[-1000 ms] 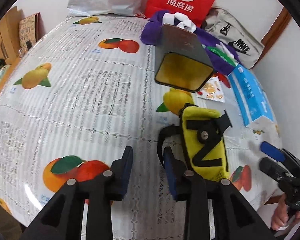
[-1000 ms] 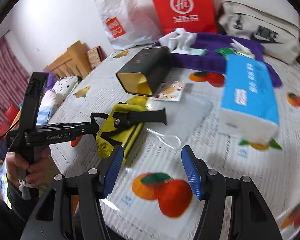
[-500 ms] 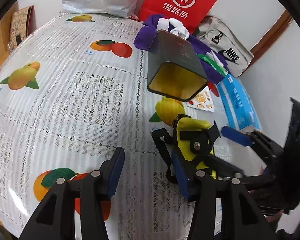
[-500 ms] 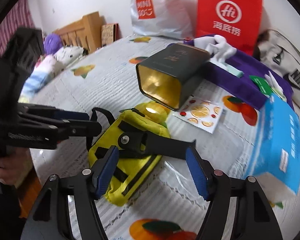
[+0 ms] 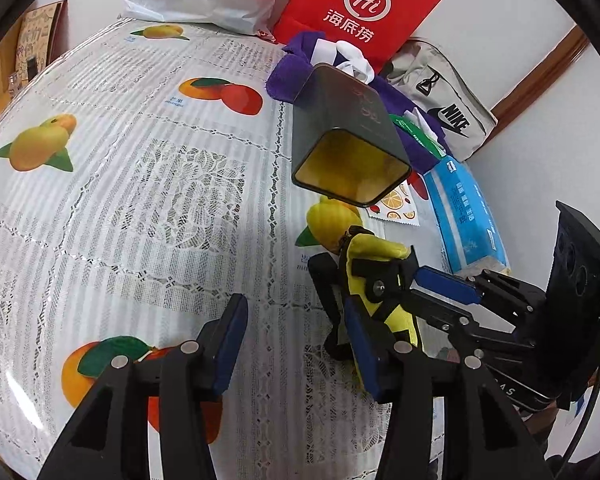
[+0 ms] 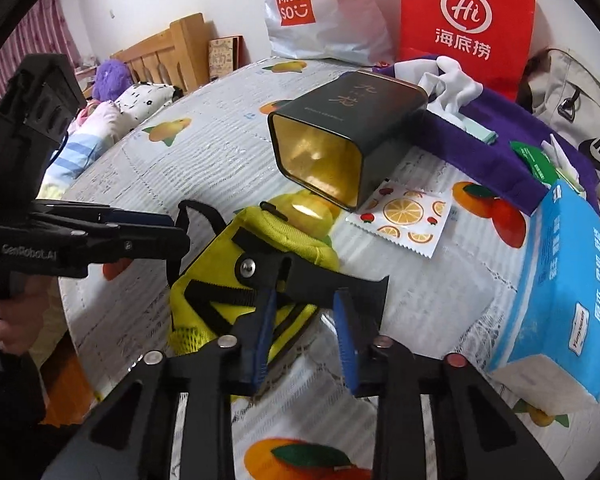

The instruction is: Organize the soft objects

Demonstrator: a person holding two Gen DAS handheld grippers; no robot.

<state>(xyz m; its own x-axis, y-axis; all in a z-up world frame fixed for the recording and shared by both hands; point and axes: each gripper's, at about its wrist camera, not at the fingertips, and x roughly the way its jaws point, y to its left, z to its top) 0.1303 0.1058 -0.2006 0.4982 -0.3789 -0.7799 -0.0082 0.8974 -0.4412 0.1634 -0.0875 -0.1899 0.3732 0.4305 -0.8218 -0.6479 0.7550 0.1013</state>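
A yellow soft pouch (image 6: 220, 276) with black straps lies near the table's front edge, also in the left wrist view (image 5: 374, 248). Its black flap (image 6: 364, 284) sticks out to the right. My right gripper (image 6: 305, 300) stands over that flap with its jaws closing. The flap shows between the blue pads and past the right one, and I see no pad pressing on it. From the left wrist view the right gripper (image 5: 414, 288) reaches in from the right. My left gripper (image 5: 294, 308) is open just left of the pouch, with only tablecloth between its fingers, and it also shows from the right wrist (image 6: 176, 232).
A dark tin (image 6: 340, 140) lies on its side behind the pouch, its gold inside facing me. A fruit-print sachet (image 6: 404, 216), a blue tissue pack (image 6: 560, 280) and purple cloth (image 6: 492, 136) lie to the right. Shopping bags (image 5: 356, 4) line the back wall.
The right gripper swung in from the right until it stood over the pouch's flap, and its jaws narrowed. The left gripper's jaws widened and it stayed beside the pouch.
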